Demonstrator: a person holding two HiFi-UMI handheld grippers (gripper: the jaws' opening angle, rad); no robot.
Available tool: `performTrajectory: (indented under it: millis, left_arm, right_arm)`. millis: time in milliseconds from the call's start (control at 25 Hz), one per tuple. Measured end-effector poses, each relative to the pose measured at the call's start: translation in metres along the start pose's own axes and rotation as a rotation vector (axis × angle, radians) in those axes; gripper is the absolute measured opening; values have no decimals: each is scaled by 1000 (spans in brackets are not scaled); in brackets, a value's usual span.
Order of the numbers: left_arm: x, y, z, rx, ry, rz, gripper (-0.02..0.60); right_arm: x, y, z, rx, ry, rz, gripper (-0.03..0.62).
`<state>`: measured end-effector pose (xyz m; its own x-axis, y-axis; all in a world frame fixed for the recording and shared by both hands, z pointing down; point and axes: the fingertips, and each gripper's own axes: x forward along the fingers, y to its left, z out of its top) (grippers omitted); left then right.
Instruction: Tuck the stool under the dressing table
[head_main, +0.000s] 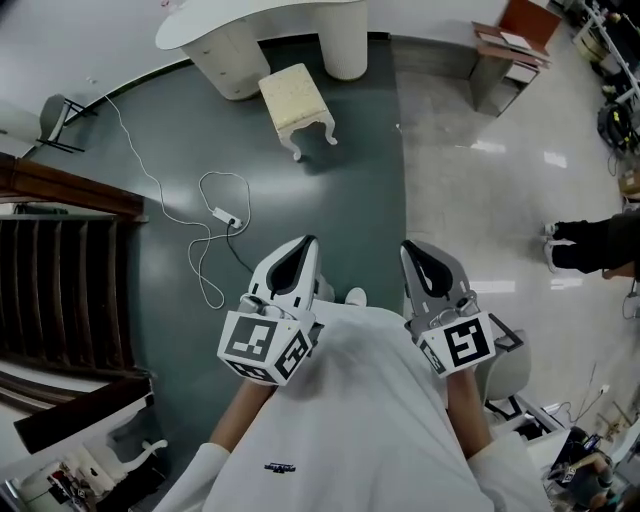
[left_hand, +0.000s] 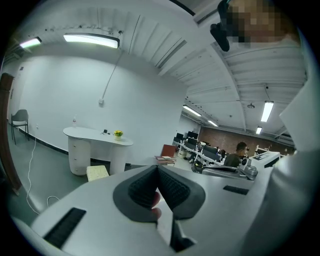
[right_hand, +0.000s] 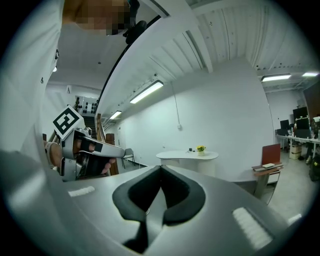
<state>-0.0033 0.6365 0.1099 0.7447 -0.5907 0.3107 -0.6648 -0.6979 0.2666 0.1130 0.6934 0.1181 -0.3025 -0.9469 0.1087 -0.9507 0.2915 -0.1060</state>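
Stool (head_main: 296, 103), top centre, prob. light, stiff, padded seat, so grab seat edge/leg; left tongs (head_main: 309, 242) & right tongs (head_main: 408, 248) both clenched, empty.

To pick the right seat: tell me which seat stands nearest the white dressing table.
The cream stool with curved legs, in front of the dressing table; the grey chair stands far off at the left, the reddish-brown chair beside a small desk.
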Motion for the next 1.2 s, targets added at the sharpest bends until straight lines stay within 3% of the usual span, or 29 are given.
performTrajectory:
  millis: [360,600,920,1200]
  left_arm:
    - [13,43,8,-94,-15,29,2]
    - [48,75,19,-139,-41,14,2]
    - [121,168,70,-168,-64,38,2]
    - [180,267,124,-187,-50,75,2]
  right_arm:
    - [44,-4,13,-42,25,41,0]
    - [95,-16,19,-70,39,61,0]
    - [229,-48,42,-33,67,82,0]
    - [367,-63,71,-41,109,152,0]
